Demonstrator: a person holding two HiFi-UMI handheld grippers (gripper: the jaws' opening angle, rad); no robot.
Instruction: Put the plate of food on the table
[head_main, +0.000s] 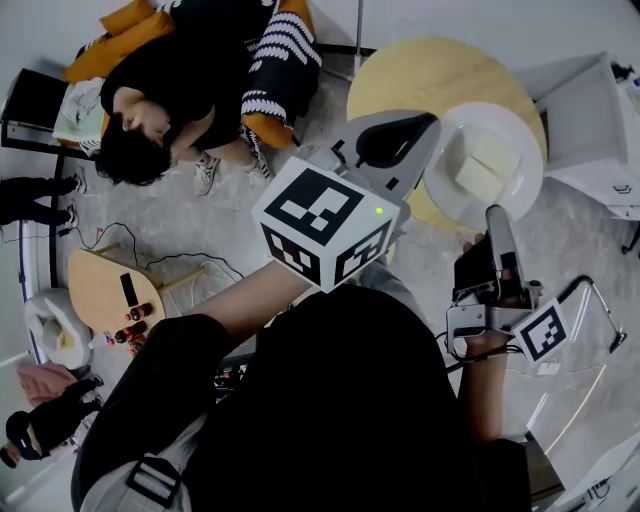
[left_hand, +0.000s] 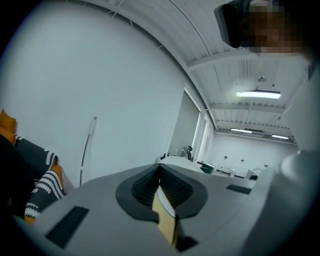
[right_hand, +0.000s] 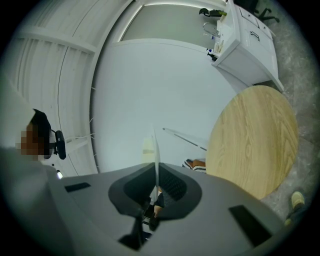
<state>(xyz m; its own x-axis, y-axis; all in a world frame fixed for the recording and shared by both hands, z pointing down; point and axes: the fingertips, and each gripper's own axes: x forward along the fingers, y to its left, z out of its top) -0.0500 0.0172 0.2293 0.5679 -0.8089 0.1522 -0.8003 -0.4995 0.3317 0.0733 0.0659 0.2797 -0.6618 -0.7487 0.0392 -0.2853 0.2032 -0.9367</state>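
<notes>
Above the table (head_main: 420, 75), the left gripper (head_main: 431, 135) and right gripper (head_main: 496, 215) each pinch the plate (head_main: 522, 135) by its rim — uneven lowering could tilt it and spill the food (head_main: 480, 165).

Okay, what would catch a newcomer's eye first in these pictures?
The big black-and-white marker cube on the left gripper fills the head view's centre. Just beyond, a white plate of pale food blocks hangs over the round wooden table at its edge, pinched at its rim by both grippers, the right gripper at its near edge.
</notes>
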